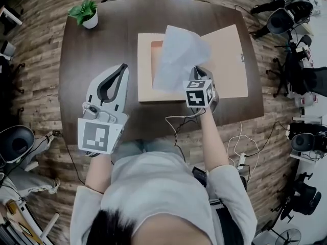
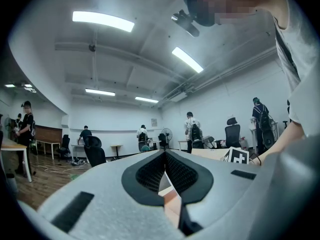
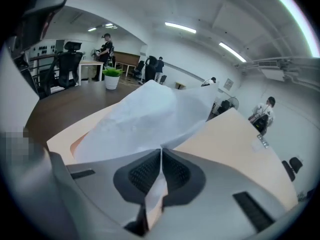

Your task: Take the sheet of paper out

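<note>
White paper (image 1: 179, 55) hung over the folder (image 1: 230, 65), pinched by the right hand-held gripper (image 3: 161, 156); a snag could tear it, with the left hand-held gripper (image 2: 165, 158) pressed together, empty.

This was an open-plan office. Round the dark wooden counter (image 1: 102, 45), swivel chairs (image 1: 282, 19) stood on plank flooring (image 1: 36, 80), cables (image 1: 244, 144) trailed beside it, and a potted plant (image 1: 87, 13) sat on its far corner. Beyond the counter, people (image 2: 192, 131) stood among desks (image 2: 10, 146) under ceiling strip lights (image 2: 102, 20).

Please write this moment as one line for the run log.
right claw: shut on sheet of paper, held above folder | left claw: shut, empty
</note>
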Available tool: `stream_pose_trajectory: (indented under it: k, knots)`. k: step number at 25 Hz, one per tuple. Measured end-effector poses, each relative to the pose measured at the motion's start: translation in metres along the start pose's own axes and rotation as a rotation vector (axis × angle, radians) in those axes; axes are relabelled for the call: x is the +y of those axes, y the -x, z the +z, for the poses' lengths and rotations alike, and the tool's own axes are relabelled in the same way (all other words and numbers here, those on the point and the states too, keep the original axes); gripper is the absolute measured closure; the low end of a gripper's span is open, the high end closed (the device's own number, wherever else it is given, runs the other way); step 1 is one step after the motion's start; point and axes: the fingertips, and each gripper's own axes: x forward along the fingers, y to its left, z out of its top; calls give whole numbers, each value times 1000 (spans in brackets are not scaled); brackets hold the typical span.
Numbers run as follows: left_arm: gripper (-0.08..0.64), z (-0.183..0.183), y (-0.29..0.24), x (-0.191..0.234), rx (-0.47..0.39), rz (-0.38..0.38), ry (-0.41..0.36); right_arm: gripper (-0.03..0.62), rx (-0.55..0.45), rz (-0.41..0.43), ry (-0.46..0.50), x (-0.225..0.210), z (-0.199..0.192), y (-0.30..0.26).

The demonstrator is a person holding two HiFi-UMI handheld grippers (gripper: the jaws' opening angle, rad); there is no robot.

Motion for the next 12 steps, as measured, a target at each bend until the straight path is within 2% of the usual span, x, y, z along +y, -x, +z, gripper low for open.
stream_pose_trajectory:
  k: [3,12]
  knots:
    - [563,1,3,0,-8,-14,1,575,-61,-28,-51,-7,12,14]
    - [563,13,12,-9,-33,-49,-3,575,-203,-32,-244,-18,38,62]
